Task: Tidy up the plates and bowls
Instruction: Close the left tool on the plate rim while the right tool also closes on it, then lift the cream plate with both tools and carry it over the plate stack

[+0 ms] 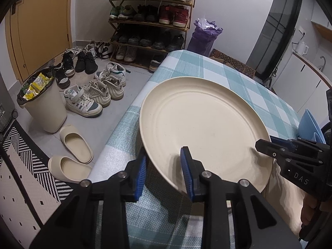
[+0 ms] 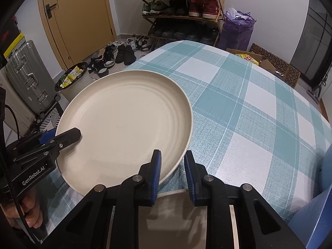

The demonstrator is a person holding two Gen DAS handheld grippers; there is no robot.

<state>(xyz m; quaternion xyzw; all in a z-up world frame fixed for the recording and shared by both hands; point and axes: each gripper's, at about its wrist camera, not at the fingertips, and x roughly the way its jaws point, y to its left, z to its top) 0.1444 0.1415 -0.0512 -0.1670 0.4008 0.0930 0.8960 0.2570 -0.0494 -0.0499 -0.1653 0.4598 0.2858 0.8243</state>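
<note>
Left wrist view is showing the left tool (image 1: pixel 164 166) pinching the near rim of the cream plate (image 1: pixel 203 128), while the right tool (image 2: pixel 172 166) is clamping the opposite near edge. Both are holding the plate tilted just above the checked desk (image 2: pixel 238 95), near its edge. Keeping the two grips level and moving together is likely the safest way to carry it.

Checked tablecloth (image 2: pixel 238 95) covers the table, cream plate (image 2: pixel 124 120) above.
</note>
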